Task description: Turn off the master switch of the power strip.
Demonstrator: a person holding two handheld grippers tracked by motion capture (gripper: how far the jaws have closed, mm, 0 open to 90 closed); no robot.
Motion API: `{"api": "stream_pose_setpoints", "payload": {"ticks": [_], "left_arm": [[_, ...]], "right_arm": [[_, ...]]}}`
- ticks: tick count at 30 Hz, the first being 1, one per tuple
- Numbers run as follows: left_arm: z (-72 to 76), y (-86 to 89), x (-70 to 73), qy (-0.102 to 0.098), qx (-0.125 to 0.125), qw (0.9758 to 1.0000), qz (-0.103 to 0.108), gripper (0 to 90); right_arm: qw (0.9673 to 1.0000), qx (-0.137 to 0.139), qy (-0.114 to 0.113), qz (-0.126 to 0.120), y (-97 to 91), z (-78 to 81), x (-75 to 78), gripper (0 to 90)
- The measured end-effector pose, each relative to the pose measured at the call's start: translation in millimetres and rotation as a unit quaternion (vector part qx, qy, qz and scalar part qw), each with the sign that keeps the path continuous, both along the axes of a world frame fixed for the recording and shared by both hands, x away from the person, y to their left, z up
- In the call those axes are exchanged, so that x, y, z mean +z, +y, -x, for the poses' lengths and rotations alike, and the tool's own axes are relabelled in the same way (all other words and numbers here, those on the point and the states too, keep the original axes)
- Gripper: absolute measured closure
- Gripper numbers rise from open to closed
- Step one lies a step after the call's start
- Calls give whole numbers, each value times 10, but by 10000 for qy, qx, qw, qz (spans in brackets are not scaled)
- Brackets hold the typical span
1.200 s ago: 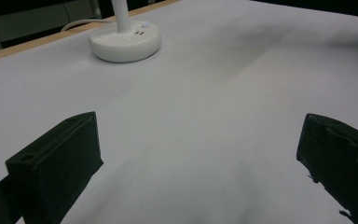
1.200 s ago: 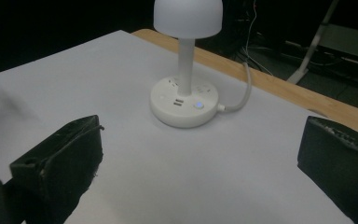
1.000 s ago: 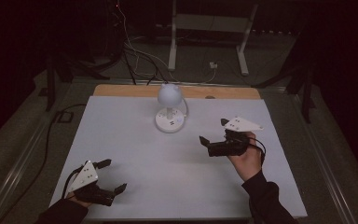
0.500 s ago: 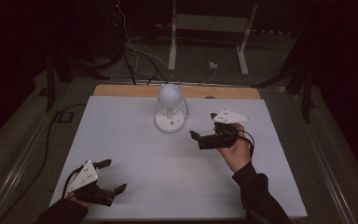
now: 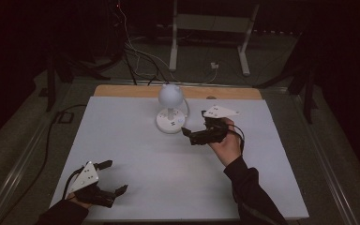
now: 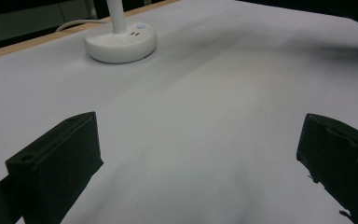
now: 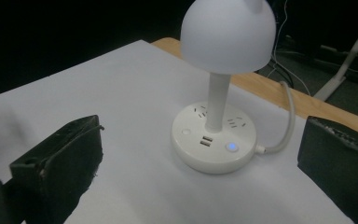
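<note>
My right gripper sits spread by the desk lamp — its little blue light probably lit; left gripper spread too.

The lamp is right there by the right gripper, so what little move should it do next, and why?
Probably ease the right gripper a bit further toward the lamp. Its jaws stand open and apart from the round base, which shows a lit blue button facing them. The left gripper rests open near the table's front edge.

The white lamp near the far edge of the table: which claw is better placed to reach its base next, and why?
The right claw. It hovers open just beside the lamp, facing its base. The left claw sits open at the table's near edge, far from it.
</note>
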State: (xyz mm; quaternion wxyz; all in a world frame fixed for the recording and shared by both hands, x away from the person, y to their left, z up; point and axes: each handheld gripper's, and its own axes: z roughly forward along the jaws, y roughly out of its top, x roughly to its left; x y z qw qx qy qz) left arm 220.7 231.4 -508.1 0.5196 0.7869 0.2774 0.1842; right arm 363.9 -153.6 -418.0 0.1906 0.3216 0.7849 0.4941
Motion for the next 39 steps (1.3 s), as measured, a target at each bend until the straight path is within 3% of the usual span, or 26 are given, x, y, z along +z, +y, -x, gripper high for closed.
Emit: {"api": "stream_pose_setpoints", "payload": {"ticks": [7,18,23,30,33,35,39], "left_arm": [[1,2,0,6,-5,10000,20,3],[1,3,-2,10,-1,10000,10,2],[1,2,-2,18,-4,10000,5,3],[0,5,-3,27,-12,10000,27,3],[0,5,-3,28,-13,10000,26,2],[0,5,-3,24,-10,10000,19,3],[0,5,-3,26,-8,10000,19,2]], "right_arm": [[9999,42,15,146,95,-93,-108,0],[9996,112,255,61,142,-249,-277,0],[9996,87,263,34,170,-320,-352,0],[9996,-8,232,162,210,-391,-478,0],[9992,-71,328,205,228,-413,-520,0],[9986,-117,460,235,227,-428,-532,47],[9980,-281,503,246,231,-469,-572,62]]}}
